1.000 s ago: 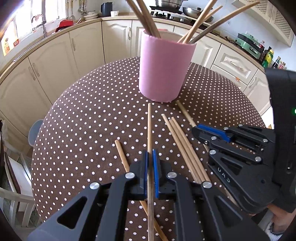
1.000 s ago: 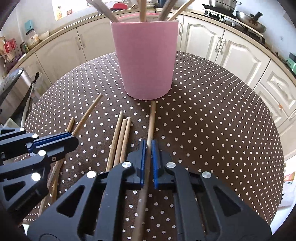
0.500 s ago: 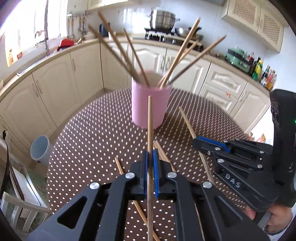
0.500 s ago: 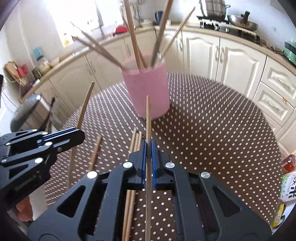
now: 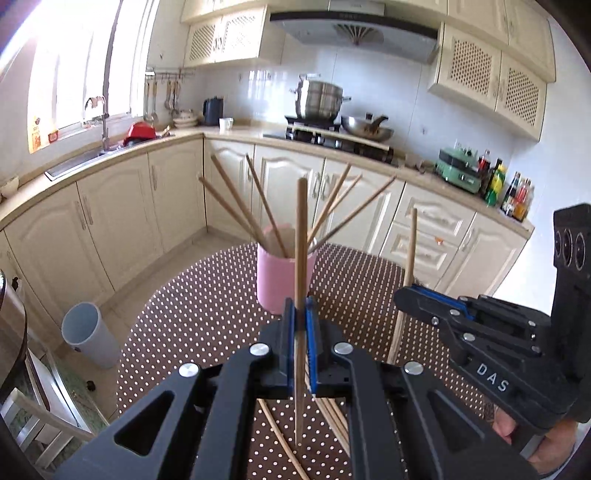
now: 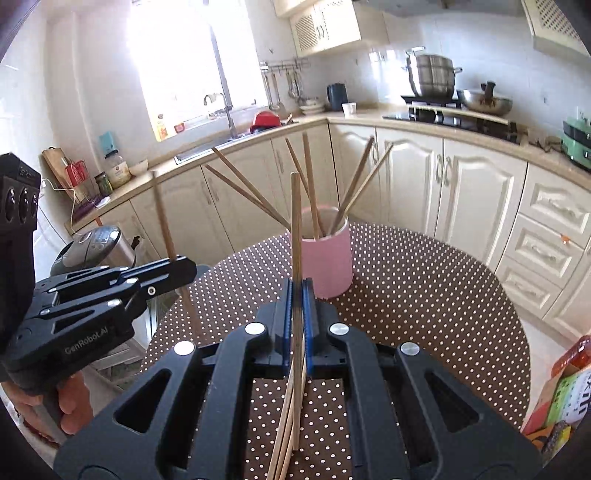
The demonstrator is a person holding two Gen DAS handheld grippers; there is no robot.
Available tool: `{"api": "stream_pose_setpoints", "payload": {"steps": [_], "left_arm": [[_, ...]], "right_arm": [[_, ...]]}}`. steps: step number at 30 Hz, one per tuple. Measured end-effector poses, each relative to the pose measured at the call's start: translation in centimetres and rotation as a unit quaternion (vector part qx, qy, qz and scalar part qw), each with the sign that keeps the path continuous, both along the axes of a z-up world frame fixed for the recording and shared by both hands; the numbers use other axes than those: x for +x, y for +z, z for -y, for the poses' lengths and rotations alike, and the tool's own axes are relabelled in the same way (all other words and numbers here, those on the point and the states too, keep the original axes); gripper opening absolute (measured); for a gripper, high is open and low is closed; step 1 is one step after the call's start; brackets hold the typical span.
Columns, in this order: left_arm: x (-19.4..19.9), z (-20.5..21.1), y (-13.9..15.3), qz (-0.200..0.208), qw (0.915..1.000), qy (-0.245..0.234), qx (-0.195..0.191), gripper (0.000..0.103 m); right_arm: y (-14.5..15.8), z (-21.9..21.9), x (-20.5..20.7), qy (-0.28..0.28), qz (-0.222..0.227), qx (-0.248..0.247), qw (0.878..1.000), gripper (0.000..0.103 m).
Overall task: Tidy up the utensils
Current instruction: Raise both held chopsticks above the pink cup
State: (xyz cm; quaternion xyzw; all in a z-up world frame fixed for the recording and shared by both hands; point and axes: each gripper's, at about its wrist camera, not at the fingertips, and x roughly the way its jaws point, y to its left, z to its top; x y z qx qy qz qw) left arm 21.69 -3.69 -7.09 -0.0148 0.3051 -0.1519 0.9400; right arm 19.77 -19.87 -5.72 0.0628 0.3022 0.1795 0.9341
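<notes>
- A round table covered in a brown cloth with white polka dots (image 5: 207, 317) (image 6: 424, 295) is seen below both grippers, ringed by cream kitchen cabinets (image 5: 110, 214) under a beige counter.
- Ahead of the left gripper (image 5: 300, 321), a pink cylindrical holder (image 5: 275, 280) is stood on the cloth, with several wooden chopsticks fanned out of its mouth.
- The left gripper's blue-padded jaws are closed tight on one upright wooden chopstick (image 5: 301, 240), which is raised clear of the table.
- The right gripper (image 6: 296, 314) is likewise clamped on a second upright wooden chopstick (image 6: 295, 221), the pink holder (image 6: 328, 266) lying just beyond its tips.
- Loose wooden chopsticks (image 5: 332, 417) are left flat on the cloth beneath the left gripper; a bundle (image 6: 286, 424) is also seen under the right one.
- Only in the left view are a grey plastic bin (image 5: 86, 334) on the floor and a range hood (image 5: 351, 27) shown.
- Only in the right view are a silver rice cooker (image 6: 94, 243) and colourful printed boxes (image 6: 561, 402) at the table's far right edge shown.
- A steel stockpot (image 5: 319, 99) (image 6: 430, 74) on the hob is caught by both.
</notes>
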Motion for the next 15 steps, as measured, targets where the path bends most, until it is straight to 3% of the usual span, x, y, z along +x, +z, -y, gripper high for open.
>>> {"api": "stream_pose_setpoints", "payload": {"steps": [15], "left_arm": [[0.4, 0.1, 3.9, 0.051, 0.9984, 0.011, -0.021, 0.006]], "right_arm": [[3.0, 0.8, 0.0, -0.011, 0.047, 0.006, 0.999, 0.006]]}}
